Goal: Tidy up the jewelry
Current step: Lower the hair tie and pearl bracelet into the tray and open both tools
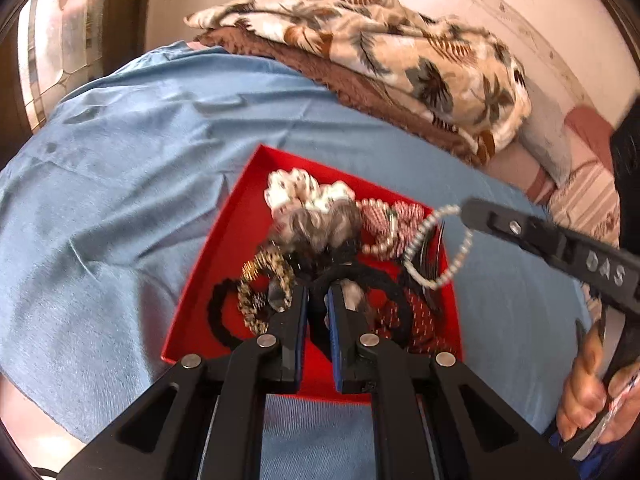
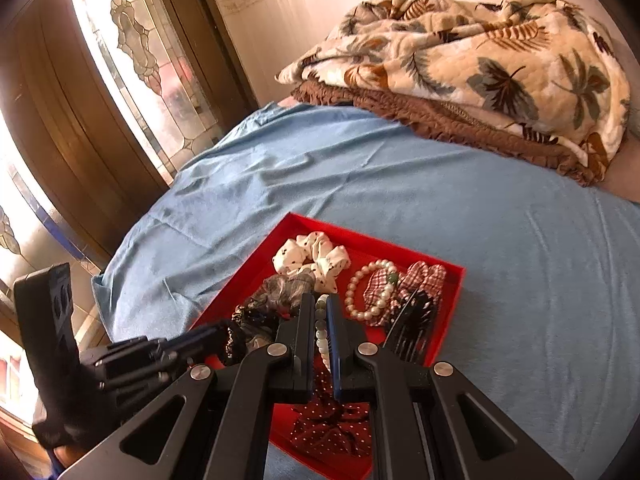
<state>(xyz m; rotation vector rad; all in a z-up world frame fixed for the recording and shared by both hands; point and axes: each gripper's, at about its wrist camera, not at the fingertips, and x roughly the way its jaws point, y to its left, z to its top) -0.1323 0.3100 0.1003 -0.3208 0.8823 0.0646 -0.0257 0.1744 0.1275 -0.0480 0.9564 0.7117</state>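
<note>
A red tray (image 1: 224, 240) (image 2: 448, 308) lies on the blue bedsheet, holding scrunchies and bracelets. My left gripper (image 1: 318, 292) is shut on a black hair tie (image 1: 384, 284) above the tray's near part. My right gripper (image 2: 320, 304) is shut on a pale bead bracelet (image 2: 322, 340) (image 1: 432, 248), which hangs from its tip over the tray's right side. In the tray lie a white patterned scrunchie (image 2: 312, 258), a grey scrunchie (image 1: 320, 224), a pearl bracelet (image 2: 370, 292), a red checked scrunchie (image 2: 424, 276), a gold-black bracelet (image 1: 260, 284), a black comb clip (image 2: 412, 328) and a dark red dotted scrunchie (image 2: 332, 424).
The blue sheet (image 2: 440, 192) covers the bed all around the tray. A folded leaf-print blanket (image 2: 480, 64) on a brown blanket (image 2: 440, 120) lies at the far side by the wall. A stained-glass door (image 2: 132, 52) stands to the left.
</note>
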